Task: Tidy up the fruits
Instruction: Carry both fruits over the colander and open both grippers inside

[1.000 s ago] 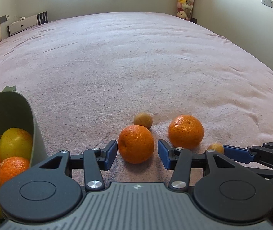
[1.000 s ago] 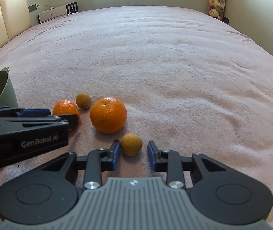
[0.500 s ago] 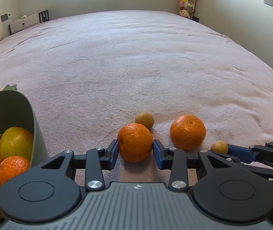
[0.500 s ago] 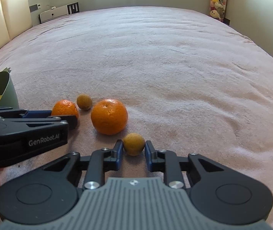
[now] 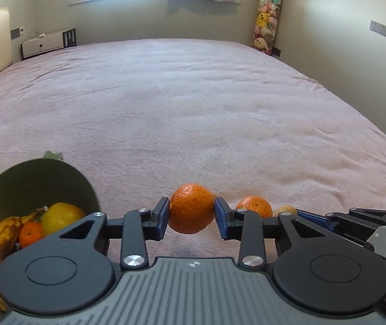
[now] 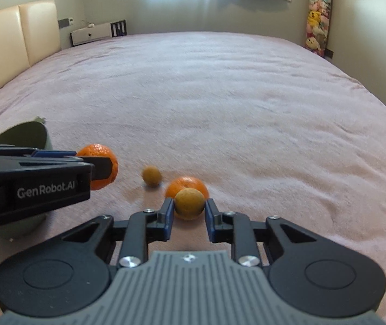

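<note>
The left claw (image 5: 192, 216), still closing, pinches an orange (image 5: 191, 208) above the bed (image 5: 193, 108); the right claw (image 6: 188, 211) pinches a small brown fruit (image 6: 189, 203). Either round fruit could slip before reaching the bucket (image 5: 38, 181).

Black grippers, blue fingers (image 5: 221, 218), silver screws, "GenRobot.AI" marking

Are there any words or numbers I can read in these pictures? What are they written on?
"GenRobot.AI": white letters on the black side of the left gripper, seen in the right wrist view.
The small sticker at the bottom right corner of the left wrist view is too cut off to read.
The wall panel beside the headboard is too small to read.
Nothing is written on the fruit or the green bucket.
</note>
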A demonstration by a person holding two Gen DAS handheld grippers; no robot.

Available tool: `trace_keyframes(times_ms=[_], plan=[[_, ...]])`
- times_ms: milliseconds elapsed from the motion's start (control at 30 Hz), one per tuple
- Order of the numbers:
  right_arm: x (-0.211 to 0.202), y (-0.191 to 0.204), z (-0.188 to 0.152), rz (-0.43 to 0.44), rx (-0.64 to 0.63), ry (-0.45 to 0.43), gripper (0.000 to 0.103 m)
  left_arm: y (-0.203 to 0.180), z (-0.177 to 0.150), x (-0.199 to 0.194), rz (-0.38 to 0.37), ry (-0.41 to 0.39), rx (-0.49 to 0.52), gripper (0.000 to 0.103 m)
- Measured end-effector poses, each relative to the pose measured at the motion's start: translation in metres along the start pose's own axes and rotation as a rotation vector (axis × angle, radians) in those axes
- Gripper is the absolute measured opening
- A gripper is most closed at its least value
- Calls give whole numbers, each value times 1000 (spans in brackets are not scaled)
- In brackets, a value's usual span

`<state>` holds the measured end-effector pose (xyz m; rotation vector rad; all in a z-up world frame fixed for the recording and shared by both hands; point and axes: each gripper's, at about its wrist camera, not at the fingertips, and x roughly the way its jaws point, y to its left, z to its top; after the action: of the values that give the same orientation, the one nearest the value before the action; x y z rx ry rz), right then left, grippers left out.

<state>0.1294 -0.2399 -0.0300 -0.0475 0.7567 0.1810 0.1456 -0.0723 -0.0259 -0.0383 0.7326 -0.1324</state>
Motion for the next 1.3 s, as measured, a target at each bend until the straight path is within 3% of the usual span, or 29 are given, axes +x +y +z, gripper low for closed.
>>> trace_keyframes(times_ms=[300,500,833,1100,1300], plan=[[-27,43,17,116,-57,-77,21,47,8,-40,61,-57,-86,39],[-34,75,23,193,-100,-85,21,95,11,-57,101,-66,-199,39],[-25,123,29,313,-181,-55,21,159,1,-56,87,12,-352,39],[-8,153,34,351,-234,-26,21,186,-11,-43,49,88,-438,39],[5,167,35,385,-255,2,21,200,-16,-38,67,120,-469,39]])
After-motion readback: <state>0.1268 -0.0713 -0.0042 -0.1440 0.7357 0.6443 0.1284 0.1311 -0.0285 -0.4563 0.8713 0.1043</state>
